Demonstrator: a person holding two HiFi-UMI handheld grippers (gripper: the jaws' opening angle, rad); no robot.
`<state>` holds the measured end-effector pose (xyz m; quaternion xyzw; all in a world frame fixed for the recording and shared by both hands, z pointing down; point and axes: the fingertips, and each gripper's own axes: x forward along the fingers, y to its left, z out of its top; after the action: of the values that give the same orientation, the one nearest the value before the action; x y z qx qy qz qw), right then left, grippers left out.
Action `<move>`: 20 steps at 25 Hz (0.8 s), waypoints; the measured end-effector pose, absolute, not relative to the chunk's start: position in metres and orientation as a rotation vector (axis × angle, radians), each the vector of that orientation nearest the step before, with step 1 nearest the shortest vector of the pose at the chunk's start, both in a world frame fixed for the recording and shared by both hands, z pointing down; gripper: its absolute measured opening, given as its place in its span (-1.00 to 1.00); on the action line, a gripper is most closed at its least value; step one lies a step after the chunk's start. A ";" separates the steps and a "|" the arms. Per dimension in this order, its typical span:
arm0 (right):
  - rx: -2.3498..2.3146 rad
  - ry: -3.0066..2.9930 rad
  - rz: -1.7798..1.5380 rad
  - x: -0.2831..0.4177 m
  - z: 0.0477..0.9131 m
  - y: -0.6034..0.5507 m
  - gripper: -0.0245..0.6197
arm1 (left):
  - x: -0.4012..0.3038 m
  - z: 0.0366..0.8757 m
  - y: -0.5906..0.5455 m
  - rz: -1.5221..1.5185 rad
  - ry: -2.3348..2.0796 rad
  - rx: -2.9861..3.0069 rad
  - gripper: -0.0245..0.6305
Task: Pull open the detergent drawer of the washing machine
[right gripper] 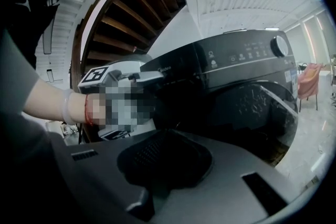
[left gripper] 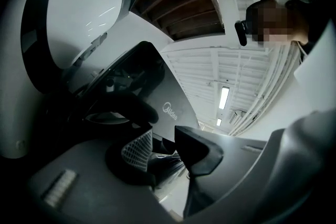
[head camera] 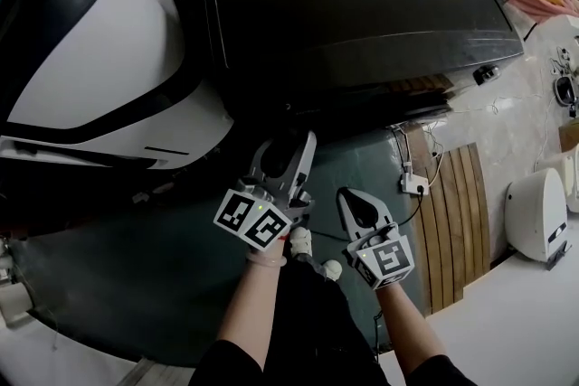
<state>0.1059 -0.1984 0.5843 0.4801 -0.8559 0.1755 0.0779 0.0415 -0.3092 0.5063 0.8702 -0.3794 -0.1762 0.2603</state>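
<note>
The left gripper (left gripper: 164, 139) is seen part open, nothing clamped, before the drawer (left gripper: 169, 93) marked "Midea" at ten o'clock on the washer (right gripper: 247, 92); the right gripper (right gripper: 165, 150) is closed, empty.

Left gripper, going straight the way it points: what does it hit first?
Probably the drawer front with the logo, at the washing machine's top corner; it lies just beyond the left gripper's open jaws. Gap unclear.

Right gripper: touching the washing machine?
Apart. Head view shows the right gripper short of the washing machine, dark floor between them.
</note>
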 end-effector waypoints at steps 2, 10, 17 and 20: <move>1.439 -2.561 0.533 0.105 0.585 -0.201 -0.89 | 0.042 0.505 -0.310 -0.504 -1.015 2.345 -0.57; 1.418 -2.562 0.543 0.100 0.584 -0.203 -0.89 | 0.041 0.499 -0.309 -0.604 -0.961 2.300 -0.50; 1.427 -2.567 0.565 0.098 0.585 -0.204 -0.89 | 0.045 0.504 -0.310 -0.634 -0.926 2.230 -0.50; 1.424 -2.567 0.574 0.098 0.587 -0.204 -0.89 | 0.045 0.506 -0.311 -0.647 -0.928 2.206 -0.48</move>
<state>0.0979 -0.2039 0.5871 0.4748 -0.8558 0.1912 0.0751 0.0454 -0.3109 0.5058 0.8415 -0.3541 -0.2468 0.3251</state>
